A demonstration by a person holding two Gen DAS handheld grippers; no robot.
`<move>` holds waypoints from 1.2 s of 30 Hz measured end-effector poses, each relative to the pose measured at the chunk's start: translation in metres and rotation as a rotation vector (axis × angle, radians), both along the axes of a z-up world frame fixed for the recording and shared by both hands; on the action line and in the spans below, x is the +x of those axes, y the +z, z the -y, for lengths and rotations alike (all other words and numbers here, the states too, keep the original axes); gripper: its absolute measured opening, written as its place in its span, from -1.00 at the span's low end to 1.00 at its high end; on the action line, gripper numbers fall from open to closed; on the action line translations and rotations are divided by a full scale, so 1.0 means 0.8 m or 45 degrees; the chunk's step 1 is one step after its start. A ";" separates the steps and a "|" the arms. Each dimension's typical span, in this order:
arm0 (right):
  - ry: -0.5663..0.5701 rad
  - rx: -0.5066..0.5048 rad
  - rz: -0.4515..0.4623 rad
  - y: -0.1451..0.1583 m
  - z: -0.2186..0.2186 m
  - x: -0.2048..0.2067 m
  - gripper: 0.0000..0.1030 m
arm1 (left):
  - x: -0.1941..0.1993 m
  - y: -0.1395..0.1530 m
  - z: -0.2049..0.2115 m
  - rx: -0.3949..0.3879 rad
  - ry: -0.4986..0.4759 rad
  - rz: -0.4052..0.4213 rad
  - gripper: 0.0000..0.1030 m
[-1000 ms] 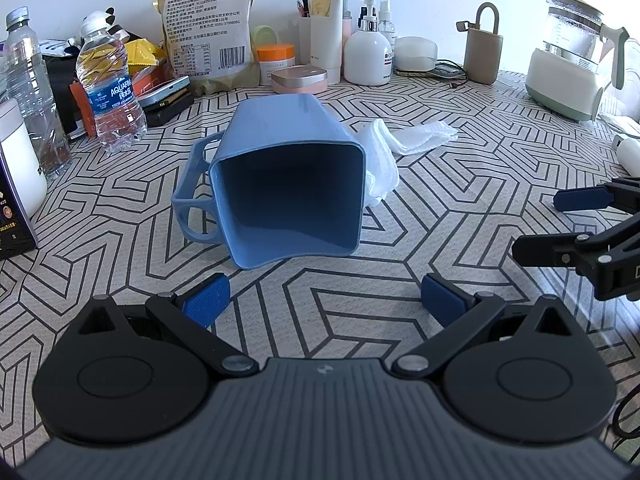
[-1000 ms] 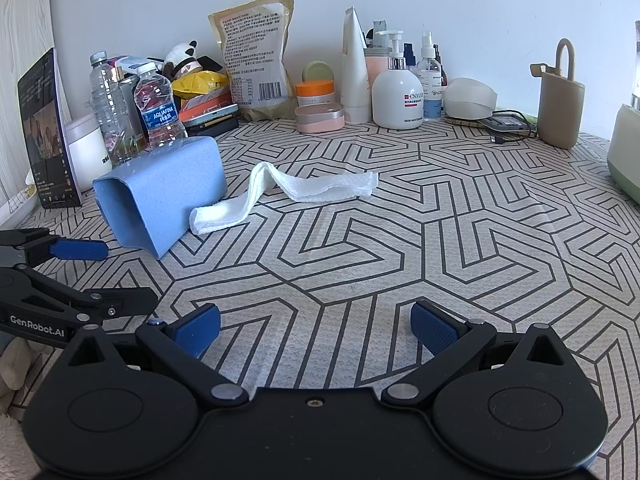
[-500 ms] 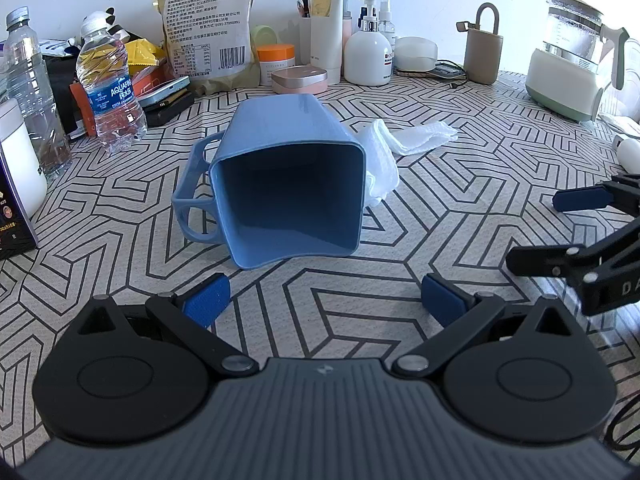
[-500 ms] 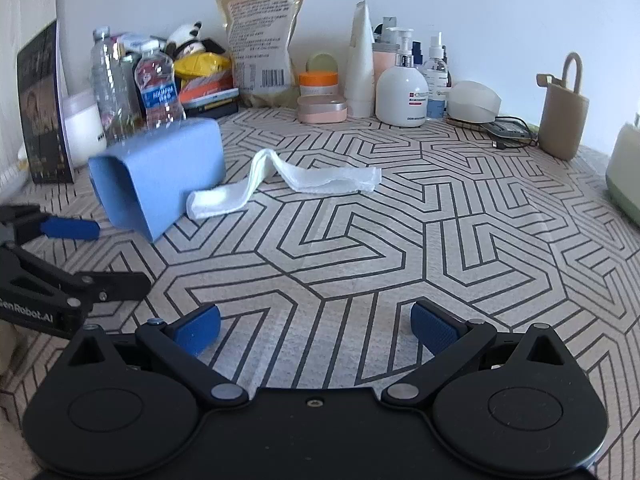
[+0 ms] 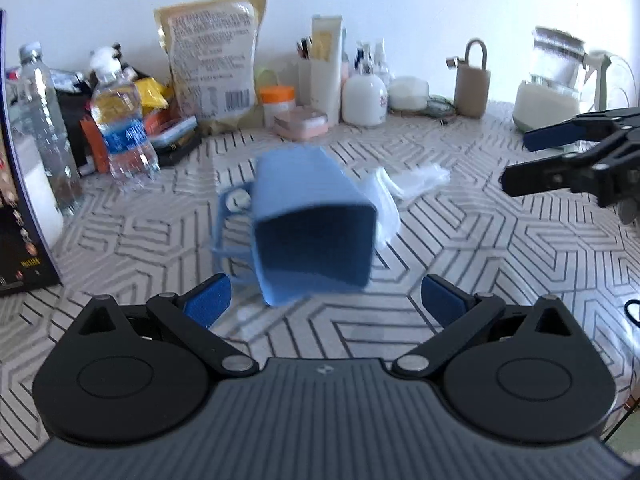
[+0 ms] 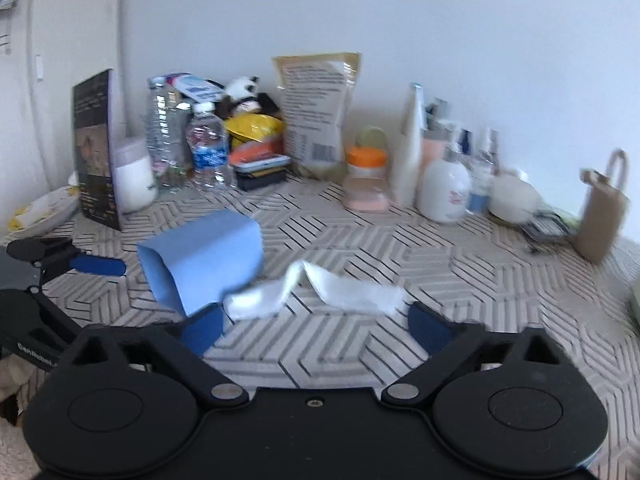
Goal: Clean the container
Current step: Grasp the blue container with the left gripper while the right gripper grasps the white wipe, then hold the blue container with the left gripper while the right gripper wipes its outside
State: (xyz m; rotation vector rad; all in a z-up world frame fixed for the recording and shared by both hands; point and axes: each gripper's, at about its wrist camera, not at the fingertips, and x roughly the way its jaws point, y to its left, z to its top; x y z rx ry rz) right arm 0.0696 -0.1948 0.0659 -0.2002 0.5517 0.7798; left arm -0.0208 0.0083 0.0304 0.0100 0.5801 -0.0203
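Claws [image 5: 326, 296] nearer container [image 5: 312, 236] than before

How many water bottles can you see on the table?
2. A tall clear bottle stands at the far left, and a shorter bottle with a blue label stands just right of it. Clutter behind them could hide more.

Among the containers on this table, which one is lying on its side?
The blue container with a side handle, in the middle of the table. Its open mouth faces the left hand-held gripper. The water bottles and the white pump bottle at the back stand upright.
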 end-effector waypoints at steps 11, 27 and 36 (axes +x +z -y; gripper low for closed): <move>0.138 -0.081 -0.061 -0.029 -0.072 0.073 0.72 | 0.017 0.018 -0.026 -0.070 0.008 0.053 1.00; 0.285 0.208 -0.249 -0.043 -0.070 0.102 -0.69 | 0.066 -0.007 0.002 0.060 0.067 0.075 1.00; 0.432 0.402 -0.242 -0.021 -0.077 0.083 -0.69 | 0.078 -0.021 0.004 0.065 0.110 0.053 0.49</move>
